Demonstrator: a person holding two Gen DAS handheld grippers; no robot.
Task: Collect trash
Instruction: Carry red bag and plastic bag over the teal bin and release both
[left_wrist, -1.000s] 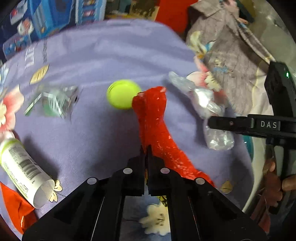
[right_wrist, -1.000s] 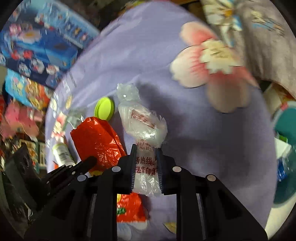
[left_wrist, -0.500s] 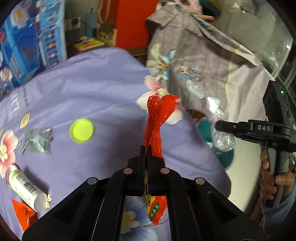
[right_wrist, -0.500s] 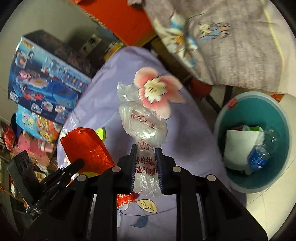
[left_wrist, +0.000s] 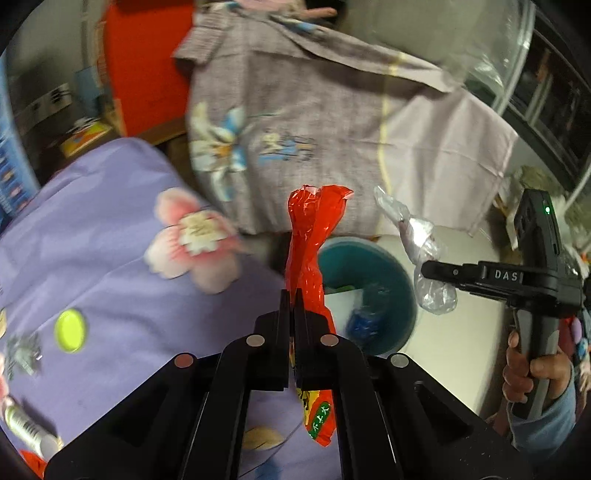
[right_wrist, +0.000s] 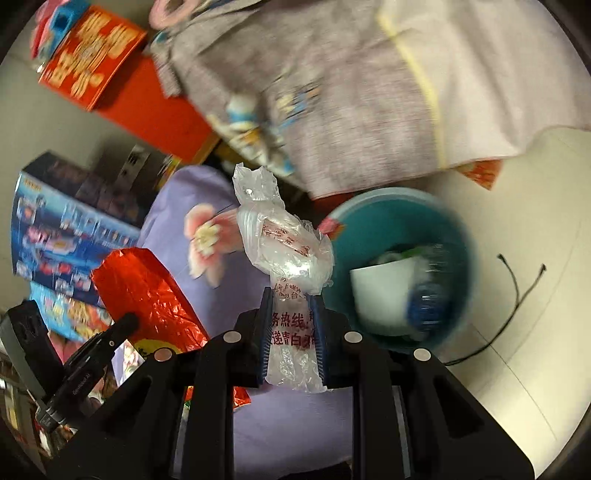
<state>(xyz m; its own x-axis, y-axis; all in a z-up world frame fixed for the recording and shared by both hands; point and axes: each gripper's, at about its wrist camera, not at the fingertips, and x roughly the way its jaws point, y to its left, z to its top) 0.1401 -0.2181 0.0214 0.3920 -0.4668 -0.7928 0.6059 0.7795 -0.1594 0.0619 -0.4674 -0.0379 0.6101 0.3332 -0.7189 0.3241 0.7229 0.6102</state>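
Both loads are light, limp film, so they are flopping and crinkling rather than holding shape, and likely slipping if pinched at a loose edge; best hold is on the bunched, twisted section, which is where both are being gripped. Left gripper (left_wrist: 294, 295) is clamping the red foil wrapper (left_wrist: 310, 236), jaws nearly touching on its twisted middle; the wrapper is standing up at frame centre of the left view with its printed tail hanging out below the fingers. Right gripper (right_wrist: 292, 306) is pinching the clear plastic bag (right_wrist: 284, 243) around its printed neck, ribbed blue pads pressing it from both sides, puffy top standing above the jaws at frame centre, crumpled end hanging below. Nothing fragile here; the risk is judged to be film clinging to the pads on release. The teal bin (right_wrist: 458, 229) is sitting on the pale floor at centre right of the right view, already holding white paper and a blue-capped bottle, and at centre of the left view just behind the wrapper. The person's right hand (left_wrist: 532, 373) is wrapping the right tool's handle at the right edge of the left view, tool roughly level, tips pointing left toward the bin. A yellow-green cap (left_wrist: 70, 329) is lying on the purple floral cloth (left_wrist: 110, 258) at lower left.
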